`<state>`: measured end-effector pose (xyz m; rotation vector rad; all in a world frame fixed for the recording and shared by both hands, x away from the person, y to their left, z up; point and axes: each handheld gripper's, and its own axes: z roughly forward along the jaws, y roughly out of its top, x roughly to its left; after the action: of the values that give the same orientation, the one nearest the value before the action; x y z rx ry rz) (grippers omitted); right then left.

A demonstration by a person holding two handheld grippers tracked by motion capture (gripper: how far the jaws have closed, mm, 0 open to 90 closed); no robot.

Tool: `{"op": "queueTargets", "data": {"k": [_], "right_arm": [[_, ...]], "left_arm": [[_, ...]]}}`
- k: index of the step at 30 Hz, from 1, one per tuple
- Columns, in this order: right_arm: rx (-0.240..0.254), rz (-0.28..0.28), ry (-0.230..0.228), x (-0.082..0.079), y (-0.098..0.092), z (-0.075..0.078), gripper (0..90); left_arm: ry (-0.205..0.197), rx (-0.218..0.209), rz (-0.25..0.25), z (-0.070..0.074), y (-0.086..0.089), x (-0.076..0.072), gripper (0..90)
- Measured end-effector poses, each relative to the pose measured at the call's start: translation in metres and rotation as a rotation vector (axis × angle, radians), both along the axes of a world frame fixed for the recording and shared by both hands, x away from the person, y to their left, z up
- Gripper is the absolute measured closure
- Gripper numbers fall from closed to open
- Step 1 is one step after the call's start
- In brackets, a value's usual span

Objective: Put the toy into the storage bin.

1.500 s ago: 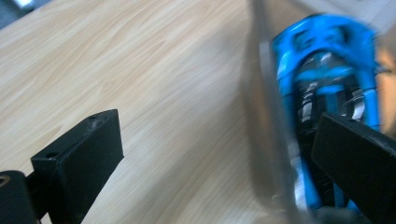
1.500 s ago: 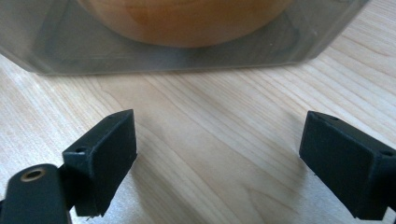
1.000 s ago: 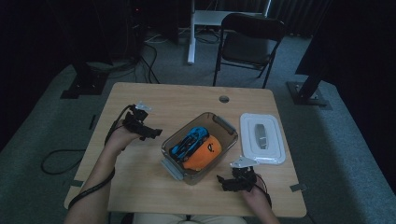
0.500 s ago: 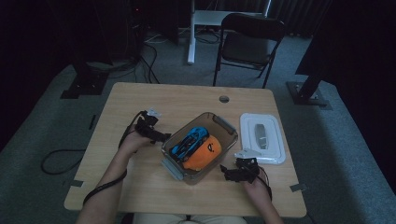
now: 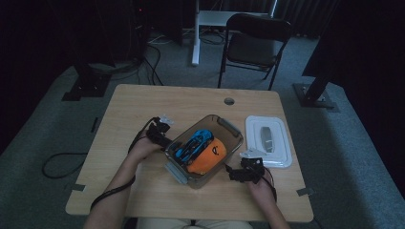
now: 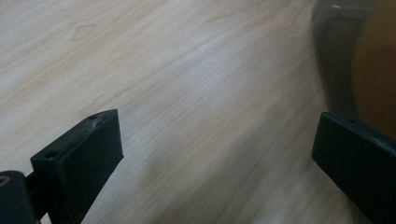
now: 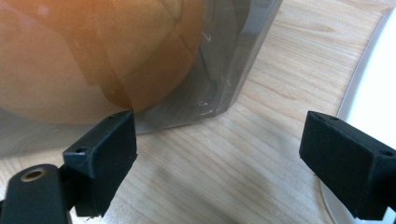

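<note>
Wooden table (image 5: 143, 191); both tools gaping, empty: left tool (image 5: 165, 138), right tool (image 5: 232, 172) flank clear container (image 5: 229, 131).

Clear grey-tinted box (image 5: 224, 125) w/ orange ball (image 5: 206, 157) & blue-black toy (image 5: 193, 143); white lid (image 5: 268, 140) w/ grey centre; pale wood-grain table (image 5: 143, 105); black grippers, left (image 5: 160, 135) & right (image 5: 235, 173); black chair (image 5: 255, 40).

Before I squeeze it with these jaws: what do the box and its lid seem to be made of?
Box: looks like clear, smoky hard plastic; the orange thing shows through its glossy wall. Lid: seemingly white opaque plastic, smooth, with a raised rim. Both probably rigid.
</note>
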<state>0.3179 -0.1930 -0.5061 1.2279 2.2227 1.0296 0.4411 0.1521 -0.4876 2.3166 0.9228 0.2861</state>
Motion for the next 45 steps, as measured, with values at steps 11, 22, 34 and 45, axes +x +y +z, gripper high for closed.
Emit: {"op": "queueTargets", "data": {"k": [11, 22, 34, 45], "right_arm": [[0.02, 0.015, 0.005, 0.005, 0.001, 0.0, 10.8], [0.029, 0.004, -0.024, 0.008, 0.006, 0.001, 13.1], [-0.008, 0.03, -0.027, 0.022, 0.014, 0.004, 13.5], [-0.013, 0.039, -0.041, 0.037, 0.011, 0.005, 15.8]], "left_arm": [[-0.036, 0.019, 0.024, 0.003, 0.002, -0.021, 2.7], [-0.013, 0.027, 0.006, 0.003, -0.002, -0.052, 2.6], [-0.048, 0.05, 0.063, 0.004, 0.003, -0.073, 2.7], [-0.024, 0.026, -0.016, 0.004, -0.001, -0.092, 2.7]]}}
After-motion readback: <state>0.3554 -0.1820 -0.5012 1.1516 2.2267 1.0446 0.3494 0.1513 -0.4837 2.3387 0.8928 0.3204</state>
